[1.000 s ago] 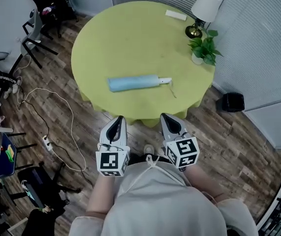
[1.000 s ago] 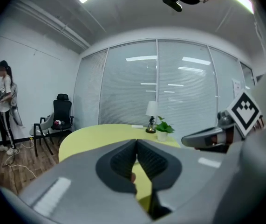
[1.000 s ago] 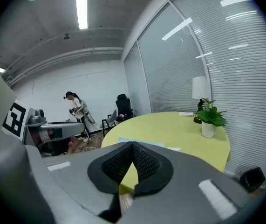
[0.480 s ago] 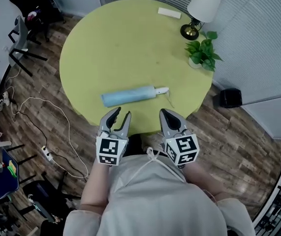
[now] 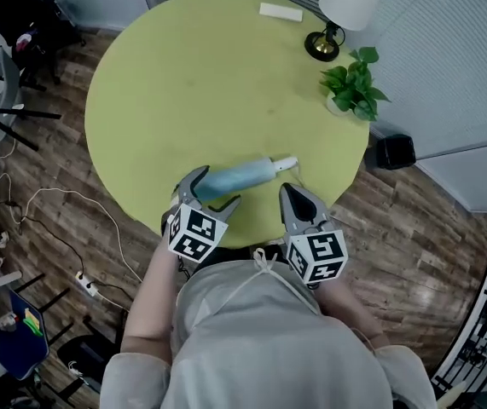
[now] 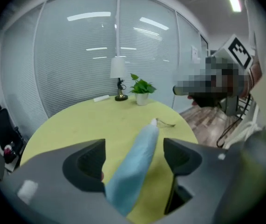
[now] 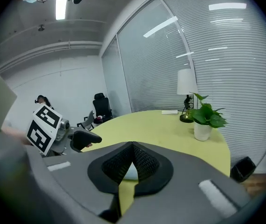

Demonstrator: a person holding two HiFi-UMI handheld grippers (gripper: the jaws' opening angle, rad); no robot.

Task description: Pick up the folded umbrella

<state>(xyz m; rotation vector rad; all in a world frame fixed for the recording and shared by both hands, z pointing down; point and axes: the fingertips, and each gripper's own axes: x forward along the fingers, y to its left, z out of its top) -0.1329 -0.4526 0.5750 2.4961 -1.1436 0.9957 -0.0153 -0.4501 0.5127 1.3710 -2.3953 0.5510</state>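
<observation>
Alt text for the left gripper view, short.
Left gripper, jaws just opened wide, straddles the near end of a light-blue folded umbrella lying on a round yellow-green table. A lamp and a potted plant stand at the far edge, before window blinds.

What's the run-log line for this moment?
left claw: jaws just been opening, open around folded umbrella, not pressing | right claw: shut, empty | folded umbrella: lying on table

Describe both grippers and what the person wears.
The left gripper and right gripper look alike: grey curved tongs with black textured lining, each carrying a white cube printed with black square markers. The person wears a pale grey top with a drawstring.
</observation>
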